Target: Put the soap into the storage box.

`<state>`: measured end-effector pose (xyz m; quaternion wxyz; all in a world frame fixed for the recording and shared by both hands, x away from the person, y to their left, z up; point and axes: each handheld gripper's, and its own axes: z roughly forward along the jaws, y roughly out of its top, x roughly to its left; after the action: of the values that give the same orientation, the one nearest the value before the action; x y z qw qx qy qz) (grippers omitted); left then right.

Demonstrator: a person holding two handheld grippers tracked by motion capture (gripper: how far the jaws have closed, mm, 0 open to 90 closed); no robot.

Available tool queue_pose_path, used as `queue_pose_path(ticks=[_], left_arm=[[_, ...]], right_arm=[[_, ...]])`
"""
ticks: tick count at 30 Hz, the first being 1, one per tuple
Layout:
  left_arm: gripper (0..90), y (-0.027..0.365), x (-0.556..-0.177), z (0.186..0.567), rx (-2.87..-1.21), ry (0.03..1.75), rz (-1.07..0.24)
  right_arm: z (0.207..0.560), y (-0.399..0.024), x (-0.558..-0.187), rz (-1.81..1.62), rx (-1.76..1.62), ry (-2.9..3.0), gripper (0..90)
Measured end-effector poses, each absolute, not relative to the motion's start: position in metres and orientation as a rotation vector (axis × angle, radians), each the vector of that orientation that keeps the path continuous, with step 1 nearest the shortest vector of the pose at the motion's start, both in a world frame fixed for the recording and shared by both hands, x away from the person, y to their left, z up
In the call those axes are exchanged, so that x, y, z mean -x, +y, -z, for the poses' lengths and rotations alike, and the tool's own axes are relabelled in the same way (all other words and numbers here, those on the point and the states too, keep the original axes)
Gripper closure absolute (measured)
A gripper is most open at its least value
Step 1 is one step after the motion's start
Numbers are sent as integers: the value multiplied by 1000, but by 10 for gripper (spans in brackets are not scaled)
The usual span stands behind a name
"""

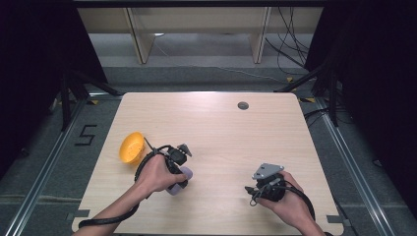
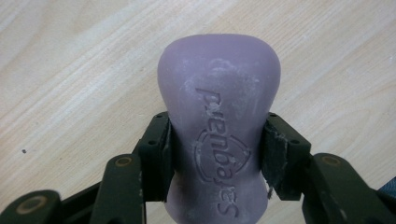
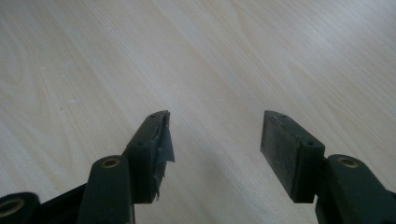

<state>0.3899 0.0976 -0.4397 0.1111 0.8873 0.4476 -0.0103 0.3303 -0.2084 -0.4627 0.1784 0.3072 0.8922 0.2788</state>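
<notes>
On the near-left part of the table [image 1: 211, 123], my left gripper [image 2: 217, 154] is clamped on the purple bottle [image 2: 219, 121]. Both pads press its narrow waist, one per side; the rounded wide end sticks out past the fingertips over bare wood. Embossed lettering faces the camera. From the high view, the bottle sits under my left hand [image 1: 157, 174], near the front edge. Orange bowl [image 1: 132, 147] lies tipped on its side just beyond that hand, not touching. My right gripper [image 3: 215, 140] is low over the table near-right, jaws spread, nothing between them.
</notes>
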Motion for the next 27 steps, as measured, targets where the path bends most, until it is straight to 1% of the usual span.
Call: queue_pose_path(ticks=[2,3,4,5,7,8,10,14,27], left_arm=[[493,100,-392,437,-2611,1308,26],[493,101,-392,437,-2586,1318,12],[492,103,-394,435,-2610,1301,13],[492,103,-394,435,-2583,1334,25],[493,106,-396,434,-2580,1321,16],[493,107,-395,434,-2560,1345,10],[493,110,-398,431,-2576,1333,2],[493,116,-401,430,-2537,1365,-3],[493,130,-410,424,-2494,1420,-10]], right_arm=[[464,-208,-330,-814,-875,2492,430],[462,-209,-331,-799,-874,2513,430],[462,-209,-330,-797,-877,2511,430],[462,-209,-330,-800,-891,2509,429],[462,-208,-329,-806,-892,2502,429],[462,-208,-329,-808,-891,2506,429],[462,-208,-328,-808,-891,2506,429],[462,-207,-329,-816,-892,2505,429],[461,-208,-329,-832,-910,2491,429]])
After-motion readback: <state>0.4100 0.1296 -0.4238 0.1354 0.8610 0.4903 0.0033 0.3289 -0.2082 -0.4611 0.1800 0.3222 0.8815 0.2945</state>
